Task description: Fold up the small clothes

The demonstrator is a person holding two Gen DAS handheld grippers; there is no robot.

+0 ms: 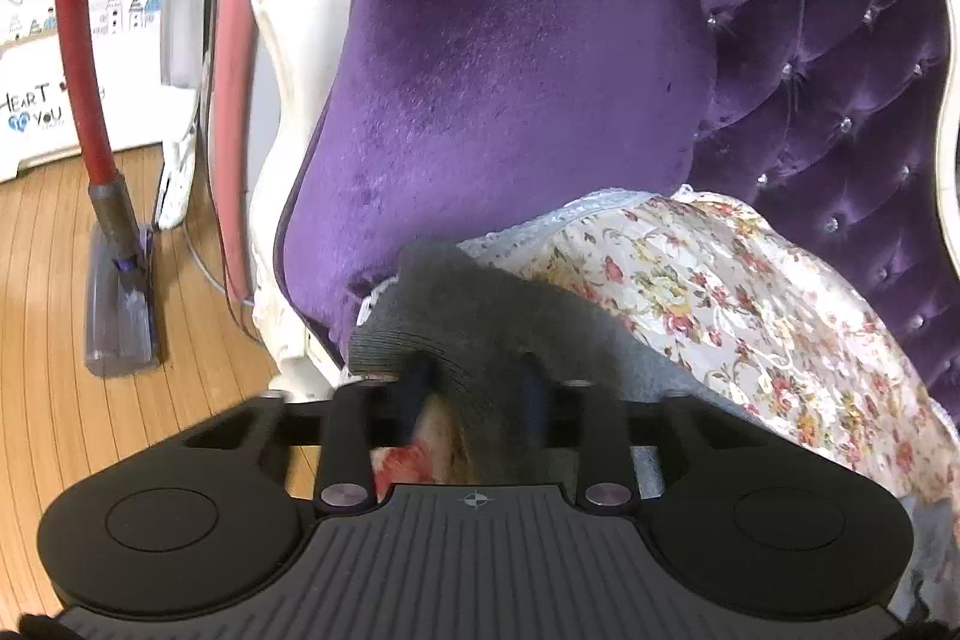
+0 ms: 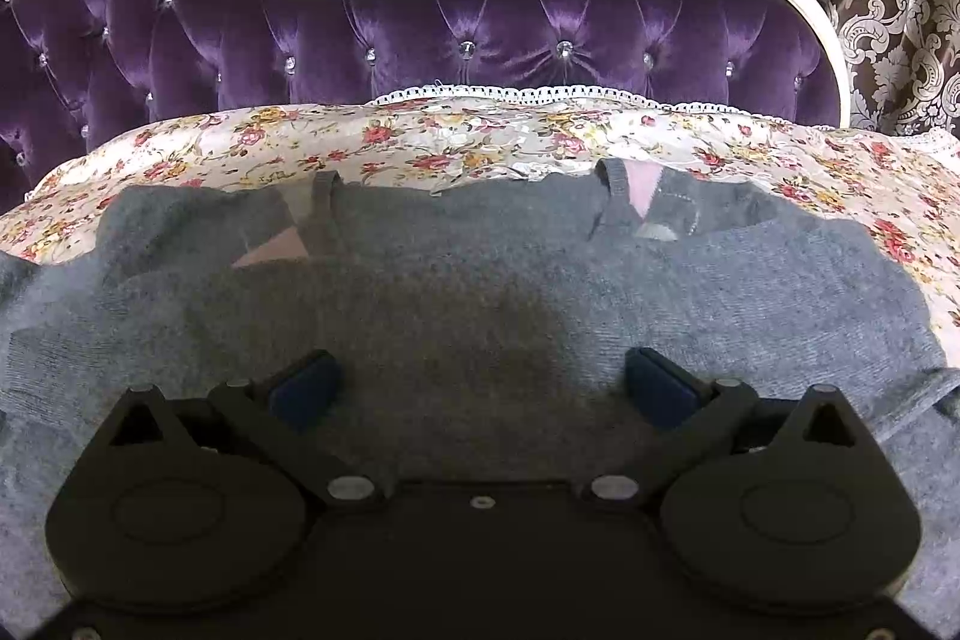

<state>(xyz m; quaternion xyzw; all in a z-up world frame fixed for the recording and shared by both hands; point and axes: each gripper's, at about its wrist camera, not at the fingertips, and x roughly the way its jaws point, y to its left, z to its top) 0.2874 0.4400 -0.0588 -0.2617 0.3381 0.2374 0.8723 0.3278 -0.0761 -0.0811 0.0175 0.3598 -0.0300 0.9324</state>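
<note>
1. Two hand-held grippers, one garment. The grey knitted sweater [image 2: 480, 292] lies spread on the floral-print sofa cover with white lace edging [image 2: 420, 130], which drapes the seat of the purple tufted velvet sofa with cream carved frame [image 2: 540, 34].
2. Step in hand, as judged: an early fold, with one ribbed edge or cuff lifted at the sofa's left end while the body lies flat.
3. Left gripper [image 1: 474, 388]: its dark blue fingers [image 1: 420, 388] stand a little apart, with a bunched fold of the sweater [image 1: 468, 316] between them. It appears to be pinching this cloth, though fabric hides the contact. It points toward the purple velvet armrest [image 1: 480, 70].
4. Right gripper [image 2: 480, 376]: jaws spread wide, nothing between the blue pads [image 2: 303, 382]. It sits low over the middle of the sweater's body, aimed at the backrest; whether it touches the knit cannot be told.
5. Next move, as judged: carry the held edge inward across the body, the right gripper pinning or smoothing the cloth.
6. Risk: soft knit may slip or bunch.
</note>
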